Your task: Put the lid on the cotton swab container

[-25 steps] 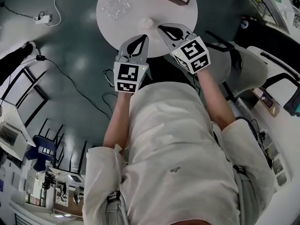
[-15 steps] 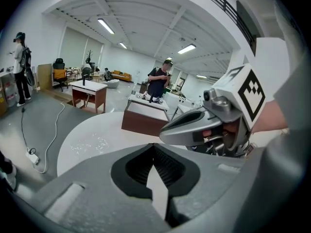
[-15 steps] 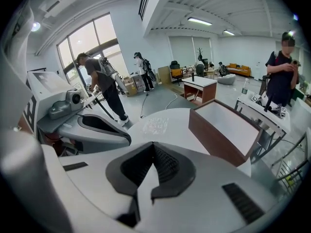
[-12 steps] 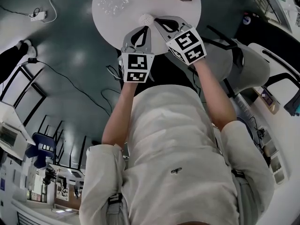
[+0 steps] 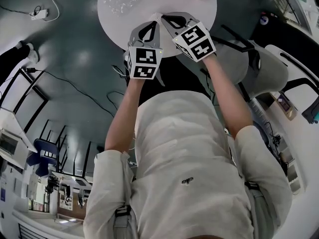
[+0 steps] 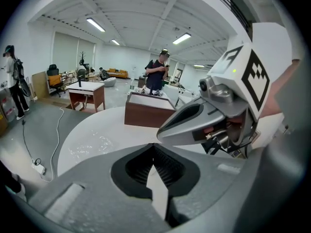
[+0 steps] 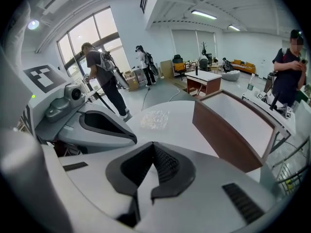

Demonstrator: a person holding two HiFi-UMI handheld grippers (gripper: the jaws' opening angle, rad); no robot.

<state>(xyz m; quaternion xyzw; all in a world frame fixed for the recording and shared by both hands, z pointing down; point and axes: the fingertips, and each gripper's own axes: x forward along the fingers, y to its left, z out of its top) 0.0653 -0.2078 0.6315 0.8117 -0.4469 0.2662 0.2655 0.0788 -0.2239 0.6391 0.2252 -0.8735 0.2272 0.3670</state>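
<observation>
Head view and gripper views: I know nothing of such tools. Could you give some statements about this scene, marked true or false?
1. The left gripper and the right gripper both reach over the round white table. True.
2. The left gripper's jaws stand wide apart. False: they are together, nothing between them.
3. A brown-sided box stands on the table. True.
4. The right gripper grips something. False: its jaws are together, empty.
5. The clear crinkly plastic lies on the floor. False: it lies on the table.
</observation>
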